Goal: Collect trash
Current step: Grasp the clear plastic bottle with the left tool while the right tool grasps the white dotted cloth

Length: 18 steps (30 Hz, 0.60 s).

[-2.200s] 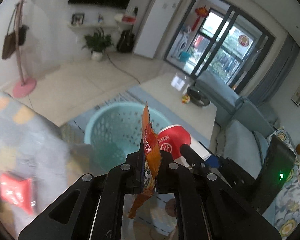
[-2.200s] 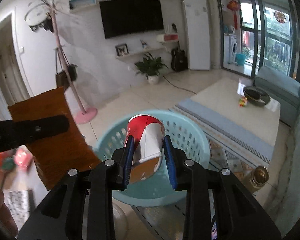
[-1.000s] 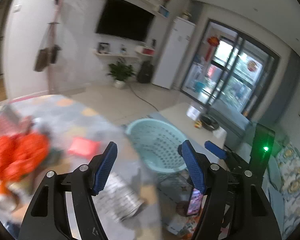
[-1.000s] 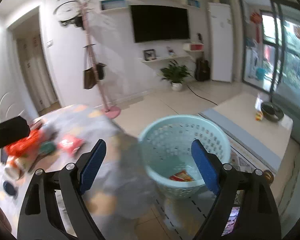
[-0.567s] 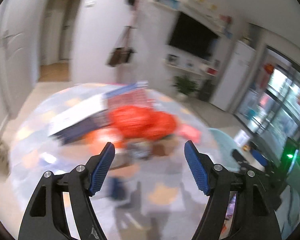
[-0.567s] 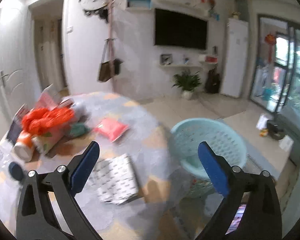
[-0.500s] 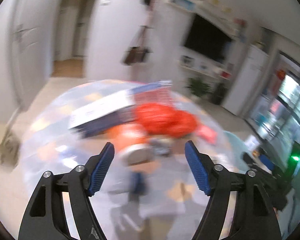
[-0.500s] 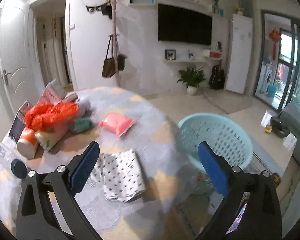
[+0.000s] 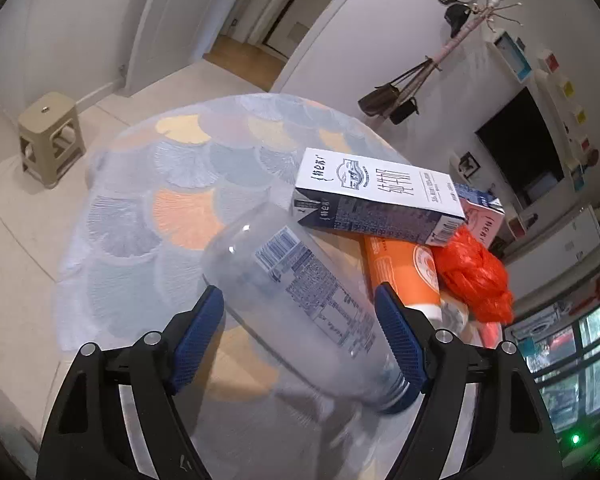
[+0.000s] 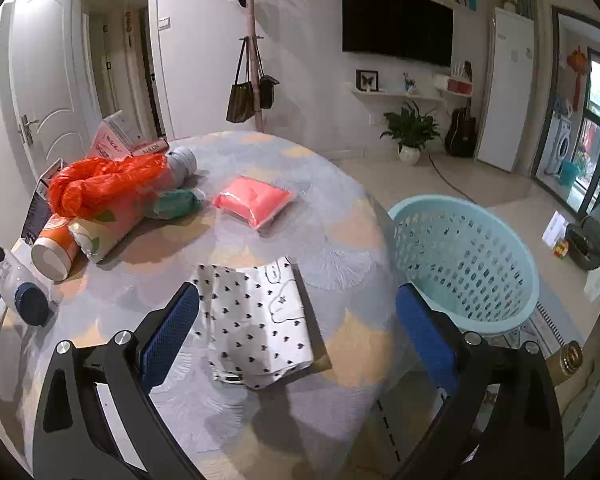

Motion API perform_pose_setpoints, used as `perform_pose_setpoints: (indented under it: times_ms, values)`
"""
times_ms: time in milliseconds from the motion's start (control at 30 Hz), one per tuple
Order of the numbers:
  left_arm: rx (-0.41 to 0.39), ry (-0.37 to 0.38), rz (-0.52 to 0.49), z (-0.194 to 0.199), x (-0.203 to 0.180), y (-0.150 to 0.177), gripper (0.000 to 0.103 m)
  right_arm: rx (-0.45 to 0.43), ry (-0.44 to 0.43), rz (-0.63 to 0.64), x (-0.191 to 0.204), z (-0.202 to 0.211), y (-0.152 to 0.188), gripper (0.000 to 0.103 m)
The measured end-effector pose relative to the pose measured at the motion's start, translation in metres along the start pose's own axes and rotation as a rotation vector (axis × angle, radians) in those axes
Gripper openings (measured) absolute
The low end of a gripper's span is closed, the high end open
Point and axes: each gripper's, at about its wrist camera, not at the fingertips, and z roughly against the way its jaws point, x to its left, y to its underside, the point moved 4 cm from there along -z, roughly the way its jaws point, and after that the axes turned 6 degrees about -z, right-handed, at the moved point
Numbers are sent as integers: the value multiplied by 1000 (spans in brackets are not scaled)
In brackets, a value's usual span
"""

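Both grippers wide open over round table, nothing gripped.
Left gripper (image 9: 300, 320): jaws just widened, clear bottle (image 9: 300, 304) lying between pads, not clamped. Right gripper (image 10: 298, 332): jaws just opened fully, spotted bag (image 10: 256, 324) framed on table below. Teal basket (image 10: 496, 320) seen beside table edge.

The clear plastic bottle (image 9: 300, 300) lying between the left claw's fingers has its dark cap end smeared (motion blur), and the white-and-navy carton (image 9: 376, 196) beyond hides the pink box (image 9: 482, 218).
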Motion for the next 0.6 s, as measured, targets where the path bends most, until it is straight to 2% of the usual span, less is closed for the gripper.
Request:
perform_pose_setpoints:
  times_ms: [167,333,533,600]
  values:
    - [34,-40,10,-23,-15,3,76,6,-3,-4,-7,-5,1,94]
    - [36,-150,-97,-28,-33,10,76,44,-51,7,-8,-11,3,94]
    - [69,-107,-213,-21,-42,22,65,60,-96,17,-3,-12,5,93]
    - [77,-76,-238,-16,-41,29,64,65,-98,30,-1,-13,6,73]
